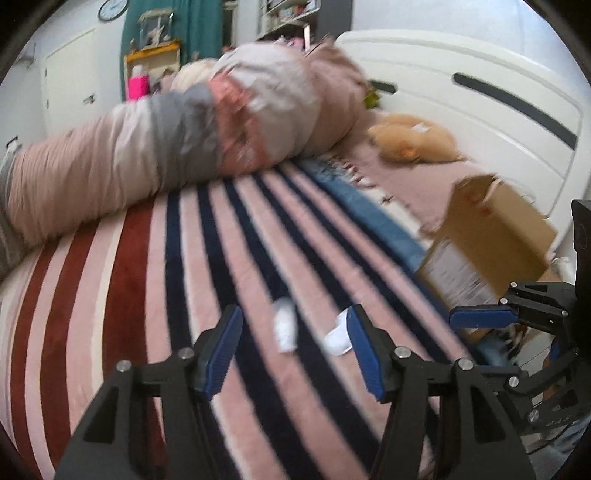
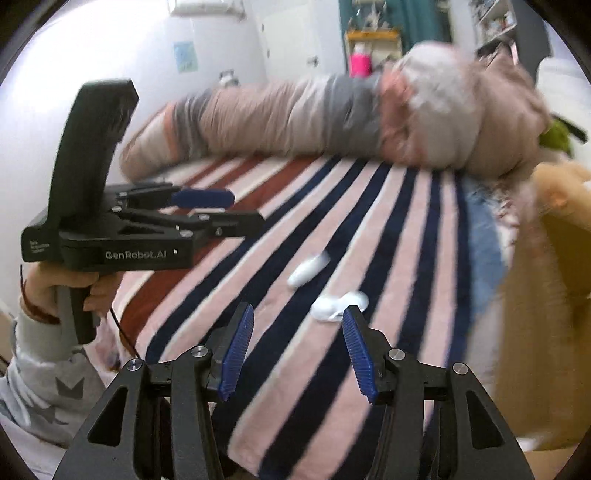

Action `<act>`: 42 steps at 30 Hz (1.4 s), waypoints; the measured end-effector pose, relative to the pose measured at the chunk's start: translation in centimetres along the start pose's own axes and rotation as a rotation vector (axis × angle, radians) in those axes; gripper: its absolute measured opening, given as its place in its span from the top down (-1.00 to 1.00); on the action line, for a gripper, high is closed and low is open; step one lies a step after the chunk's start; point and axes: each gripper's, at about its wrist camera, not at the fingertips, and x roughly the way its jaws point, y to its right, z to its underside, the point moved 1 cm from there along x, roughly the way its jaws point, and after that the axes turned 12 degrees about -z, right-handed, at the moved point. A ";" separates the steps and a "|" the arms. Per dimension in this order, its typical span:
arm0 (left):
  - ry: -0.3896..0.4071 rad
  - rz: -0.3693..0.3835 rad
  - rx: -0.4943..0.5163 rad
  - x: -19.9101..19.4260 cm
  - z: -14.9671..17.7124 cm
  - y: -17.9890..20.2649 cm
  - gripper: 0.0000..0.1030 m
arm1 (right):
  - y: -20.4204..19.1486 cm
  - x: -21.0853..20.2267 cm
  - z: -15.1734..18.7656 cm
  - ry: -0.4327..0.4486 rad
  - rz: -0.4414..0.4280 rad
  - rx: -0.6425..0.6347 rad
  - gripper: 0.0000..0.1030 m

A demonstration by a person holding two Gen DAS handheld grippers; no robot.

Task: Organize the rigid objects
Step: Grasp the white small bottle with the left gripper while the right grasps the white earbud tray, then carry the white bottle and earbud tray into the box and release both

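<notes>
1. On the bed, a striped blanket [image 1: 229, 258] carries two small white objects: an oblong one [image 2: 308, 271] and a flatter one [image 2: 338, 306], near each other.
2. Left tongs [image 1: 295, 354] gape wide, holding nothing.
3. Right tongs [image 2: 297, 354] likewise gape, empty.
4. A cardboard box [image 1: 491, 229] sits beside the blanket, right of both objects.

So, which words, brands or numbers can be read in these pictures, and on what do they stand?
"GenRobot.AI": white print on the side of the left gripper, right wrist view.
Small white print at that gripper's rear: too small to read.
Label on the cardboard box: blurred, unreadable.
Wall clock: no numbers readable.
</notes>
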 end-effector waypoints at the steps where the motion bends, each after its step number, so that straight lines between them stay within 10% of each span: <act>1: -0.021 0.000 -0.012 1.0 0.6 -0.5 -0.07 | 0.4 1.4 0.2 -0.027 -0.004 0.017 0.09; 18: -0.168 0.076 -0.034 13.0 2.7 1.9 -0.04 | 6.9 11.5 1.1 -0.075 0.126 0.035 -0.34; 23: -0.165 0.036 -0.014 14.1 2.3 2.4 0.48 | 6.7 11.8 1.1 -0.077 0.127 0.022 -0.16; 42: -0.007 -0.003 -0.034 1.7 0.2 1.7 0.59 | -0.3 3.4 -0.7 0.090 0.112 -0.085 -0.15</act>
